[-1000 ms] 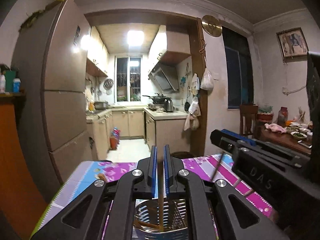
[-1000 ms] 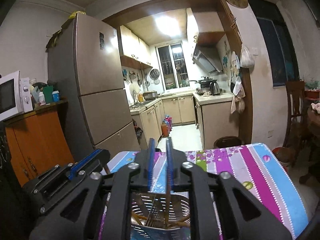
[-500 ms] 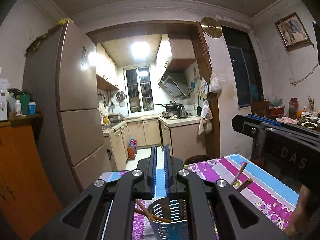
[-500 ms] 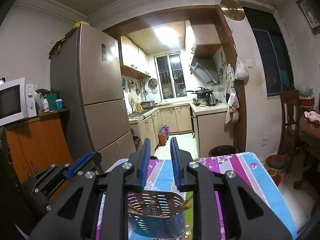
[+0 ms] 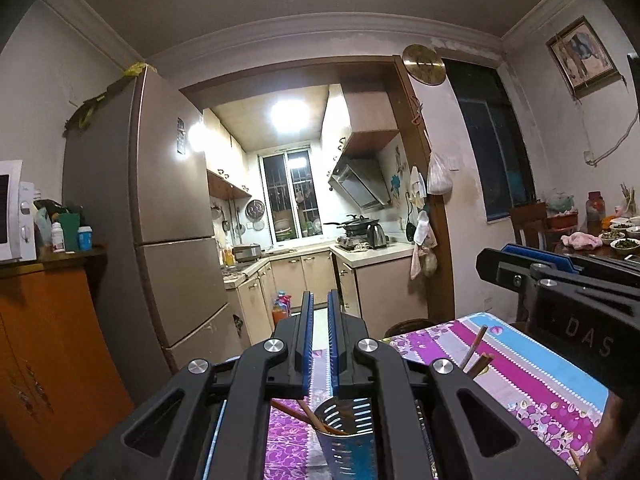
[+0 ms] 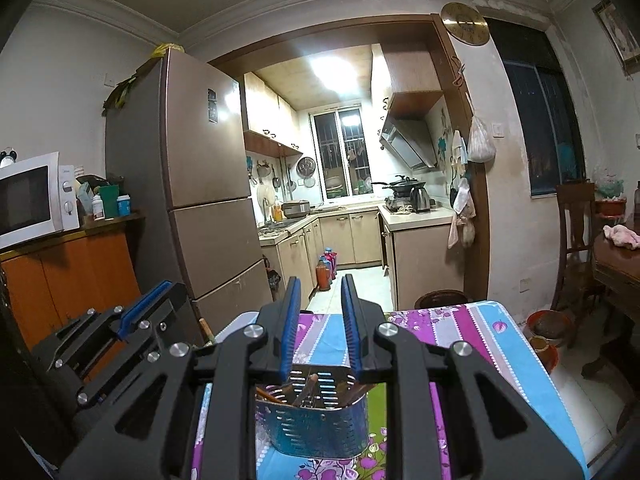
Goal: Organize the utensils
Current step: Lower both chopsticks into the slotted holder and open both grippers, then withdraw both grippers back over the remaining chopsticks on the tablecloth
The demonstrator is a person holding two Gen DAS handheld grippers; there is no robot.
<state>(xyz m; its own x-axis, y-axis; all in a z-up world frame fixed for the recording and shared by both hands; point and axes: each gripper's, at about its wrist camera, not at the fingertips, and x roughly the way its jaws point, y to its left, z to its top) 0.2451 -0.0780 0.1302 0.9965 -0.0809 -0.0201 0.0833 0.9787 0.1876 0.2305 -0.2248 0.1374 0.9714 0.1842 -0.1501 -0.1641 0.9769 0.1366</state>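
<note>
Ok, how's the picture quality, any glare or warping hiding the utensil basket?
Left wrist: ceiling light blows out, walls bow, basket dim and partly behind the left gripper. Right wrist: same glare and bowing, basket sharp but shadowed.

Location: a lived-in home, dining area opening onto a small kitchen.
Evidence: tall refrigerator (image 6: pixel 200 176), microwave (image 6: pixel 34 196) on an orange cabinet (image 6: pixel 68 272), range hood (image 6: pixel 408 144), kettle (image 6: pixel 420 198) on the counter, wall clock (image 6: pixel 466 24), floral tablecloth (image 6: pixel 472 332).
</note>
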